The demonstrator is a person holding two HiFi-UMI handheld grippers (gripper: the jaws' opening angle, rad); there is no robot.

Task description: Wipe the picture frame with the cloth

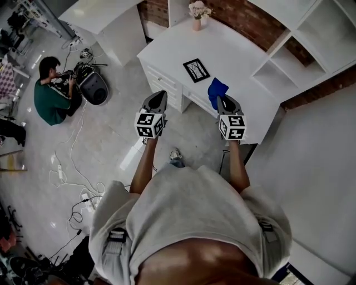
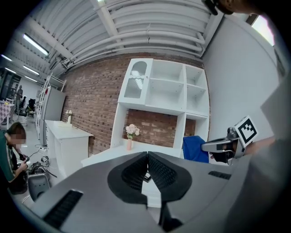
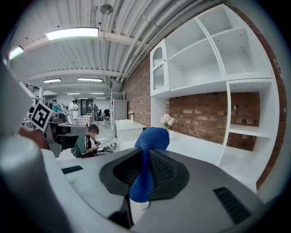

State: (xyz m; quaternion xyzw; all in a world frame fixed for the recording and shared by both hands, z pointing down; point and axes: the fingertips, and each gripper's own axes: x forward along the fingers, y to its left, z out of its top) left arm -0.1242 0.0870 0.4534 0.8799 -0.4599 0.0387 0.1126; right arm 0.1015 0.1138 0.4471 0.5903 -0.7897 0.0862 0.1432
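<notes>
The picture frame [image 1: 196,70] lies flat on the white desk [image 1: 233,61], on its near-left part, well short of the vase of flowers [image 1: 197,14] at the far edge. From the person's stance it sits ahead of both grippers and between their lines, a little closer to the right one. Its long axis runs roughly from far to near, slanting slightly rightward toward the near end. The right gripper [image 1: 222,100] is clamped on the blue cloth [image 1: 217,89]. In the right gripper view the jaws of the right gripper [image 3: 144,157] pinch a narrow fold, and the rest of the cloth [image 3: 152,139] bunches up beyond the tips. In the head view that bunch hangs over the desk's near edge, just to the near-right of the frame but not touching it. How high above the desk it is held cannot be told. The left gripper [image 1: 158,96] is out over the floor to the near-left of the desk corner. Its jaws are closed together with nothing between them, as the left gripper view of the left gripper [image 2: 147,157] shows. The wiping has likely not begun. The cloth hand is the better placed, needing a short reach forward and to the left, then down onto the frame, with strokes probably best run along that far-to-near axis.
</notes>
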